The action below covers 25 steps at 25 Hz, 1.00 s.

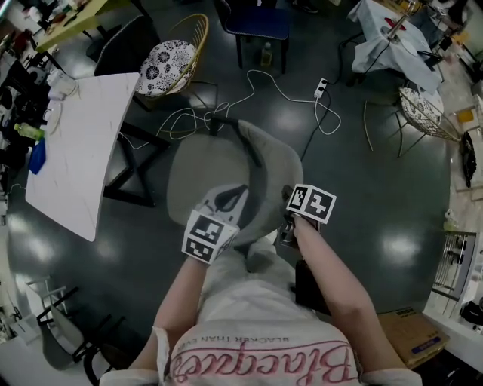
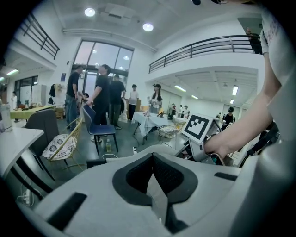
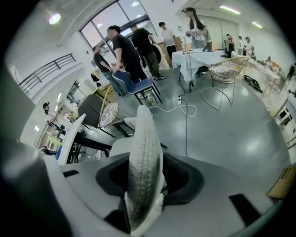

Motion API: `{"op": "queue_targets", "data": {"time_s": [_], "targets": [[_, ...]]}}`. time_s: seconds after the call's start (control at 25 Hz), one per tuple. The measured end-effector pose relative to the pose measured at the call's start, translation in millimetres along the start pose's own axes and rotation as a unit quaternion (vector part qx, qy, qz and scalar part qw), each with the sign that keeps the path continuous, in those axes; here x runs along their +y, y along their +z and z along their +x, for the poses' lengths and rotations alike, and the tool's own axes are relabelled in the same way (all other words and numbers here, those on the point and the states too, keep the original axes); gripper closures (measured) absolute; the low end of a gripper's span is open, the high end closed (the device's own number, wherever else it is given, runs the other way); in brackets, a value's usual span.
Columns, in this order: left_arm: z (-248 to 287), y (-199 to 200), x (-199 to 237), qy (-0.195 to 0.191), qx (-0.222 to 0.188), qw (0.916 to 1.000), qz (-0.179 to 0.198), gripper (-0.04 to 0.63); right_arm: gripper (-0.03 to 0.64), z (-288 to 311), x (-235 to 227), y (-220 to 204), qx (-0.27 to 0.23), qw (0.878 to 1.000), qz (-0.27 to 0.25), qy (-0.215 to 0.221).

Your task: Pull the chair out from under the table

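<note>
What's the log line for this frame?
chair: clear of table | left gripper: shut | right gripper: open, chair back between fingers

Dark glossy grey floor is crossed by a white cable. A blue padded chair and a yellow wicker chair are placed beyond. Round recessed ceiling lights are lit.

White T-shirt (pink script), left tongs, right tongs, 2 marker cubes

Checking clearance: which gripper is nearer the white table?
Left. The left gripper is at the grey chair's side toward the white table; the right gripper is at its far side.
</note>
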<state>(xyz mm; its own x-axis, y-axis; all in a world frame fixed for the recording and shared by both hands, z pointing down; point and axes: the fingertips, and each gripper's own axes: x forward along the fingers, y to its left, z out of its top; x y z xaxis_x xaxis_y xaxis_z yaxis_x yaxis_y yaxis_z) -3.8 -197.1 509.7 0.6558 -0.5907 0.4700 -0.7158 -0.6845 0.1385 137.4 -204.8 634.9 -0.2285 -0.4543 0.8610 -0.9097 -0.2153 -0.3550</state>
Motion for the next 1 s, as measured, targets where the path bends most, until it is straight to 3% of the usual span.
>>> {"op": "queue_targets", "data": {"time_s": [0.2,0.4,0.48,0.56,0.6,0.68,0.84,1.0], "targets": [[-8,13,-7,-0.006,-0.015,0.9997,0.017,0.591,0.472,-44,10,25,-0.059,0.998,-0.01,0.03],[-15,38,-22,-0.018,-0.042,0.9977,0.051,0.591,0.576,-100,29,46,-0.134,0.985,-0.041,0.095],[-18,51,-29,-0.023,-0.056,0.9963,0.062,0.591,0.599,-127,54,52,-0.165,0.967,-0.056,0.185],[-22,63,-36,-0.027,-0.067,0.9948,0.072,0.591,0.604,-158,82,59,-0.194,0.937,-0.069,0.282],[-25,69,-38,-0.029,-0.072,0.994,0.077,0.591,0.609,-174,92,63,-0.213,0.923,-0.084,0.31],[-30,79,-42,-0.031,-0.083,0.9925,0.085,0.591,0.611,-201,107,71,-0.256,0.901,-0.145,0.32],[-37,99,-48,-0.033,-0.105,0.9887,0.102,0.591,0.611,-239,130,76,-0.316,0.864,-0.27,0.283],[-41,115,-49,-0.034,-0.124,0.985,0.115,0.591,0.611,-262,152,80,-0.353,0.837,-0.323,0.266]]}}
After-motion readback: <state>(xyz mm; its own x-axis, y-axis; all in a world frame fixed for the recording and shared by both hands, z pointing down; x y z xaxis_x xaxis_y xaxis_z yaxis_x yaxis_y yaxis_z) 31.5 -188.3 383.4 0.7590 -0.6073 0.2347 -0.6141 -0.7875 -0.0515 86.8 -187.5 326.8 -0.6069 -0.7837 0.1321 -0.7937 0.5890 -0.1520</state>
